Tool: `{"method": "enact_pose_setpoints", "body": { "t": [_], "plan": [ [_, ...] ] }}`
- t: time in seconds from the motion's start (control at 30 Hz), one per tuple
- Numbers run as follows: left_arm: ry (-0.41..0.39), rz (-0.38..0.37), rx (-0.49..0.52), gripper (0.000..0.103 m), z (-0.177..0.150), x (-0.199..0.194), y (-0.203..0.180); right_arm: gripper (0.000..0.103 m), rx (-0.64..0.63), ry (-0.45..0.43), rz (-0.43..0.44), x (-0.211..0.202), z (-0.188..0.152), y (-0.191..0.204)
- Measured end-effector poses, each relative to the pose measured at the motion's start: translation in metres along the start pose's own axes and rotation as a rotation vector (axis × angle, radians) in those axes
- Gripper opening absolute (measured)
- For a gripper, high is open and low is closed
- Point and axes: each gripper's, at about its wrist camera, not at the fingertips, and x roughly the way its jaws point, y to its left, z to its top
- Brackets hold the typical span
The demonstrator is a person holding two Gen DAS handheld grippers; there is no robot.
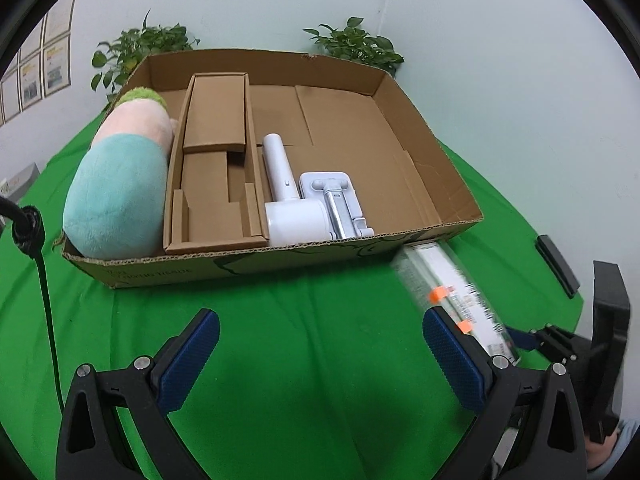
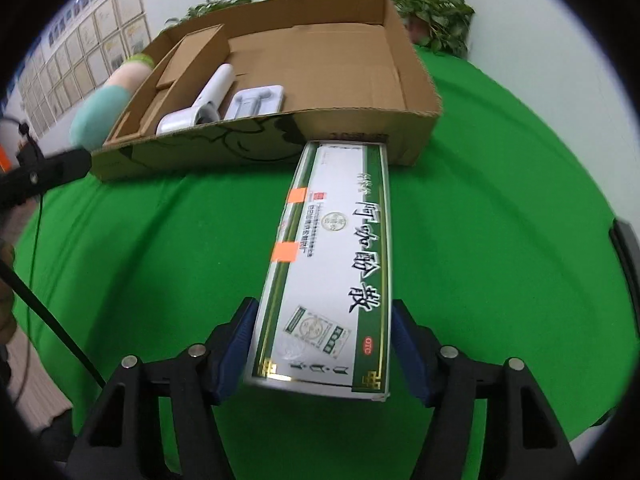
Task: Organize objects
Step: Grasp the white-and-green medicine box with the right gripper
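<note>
A long white and green medicine box (image 2: 332, 264) with orange stickers is clamped at its near end by my right gripper (image 2: 324, 344), held above the green cloth with its far end at the cardboard tray's front wall. It shows blurred in the left wrist view (image 1: 452, 292). The open cardboard tray (image 1: 280, 258) holds a plush toy (image 1: 116, 188), a cardboard insert (image 1: 216, 168), a white hair dryer (image 1: 284, 196) and a white stand (image 1: 336, 200). My left gripper (image 1: 320, 356) is open and empty above the cloth, in front of the tray.
The round table is covered in green cloth (image 1: 300, 360). Two potted plants (image 1: 356, 44) stand behind the tray against the wall. A dark flat object (image 1: 558, 266) lies at the table's right edge. A black cable (image 1: 44, 300) hangs at the left.
</note>
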Motion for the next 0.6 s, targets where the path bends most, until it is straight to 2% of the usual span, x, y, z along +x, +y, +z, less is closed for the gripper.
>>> {"method": "enact_pose_setpoints", "body": {
  "t": [0.17, 0.2, 0.23, 0.33, 0.37, 0.6],
  "plan": [
    [0.069, -0.121, -0.070, 0.102, -0.005, 0.007, 0.015, 0.066, -0.071, -0.067, 0.161, -0.018, 0.001, 0.035],
    [0.089, -0.142, -0.087, 0.102, -0.006, 0.011, 0.017, 0.081, -0.093, -0.058, 0.177, -0.017, 0.001, 0.043],
    [0.113, -0.179, -0.117, 0.102, -0.009, 0.017, 0.021, 0.089, -0.113, -0.036, 0.188, -0.013, 0.000, 0.048],
    [0.155, -0.274, -0.188, 0.101, -0.014, 0.028, 0.027, 0.096, -0.147, -0.018, 0.191, -0.012, -0.005, 0.054],
    [0.162, -0.309, -0.206, 0.101, -0.015, 0.032, 0.028, 0.103, -0.147, -0.018, 0.199, -0.013, -0.006, 0.054],
    [0.195, -0.395, -0.212, 0.096, -0.017, 0.049, 0.016, 0.102, -0.201, 0.004, 0.176, -0.010, -0.016, 0.060]
  ]
}}
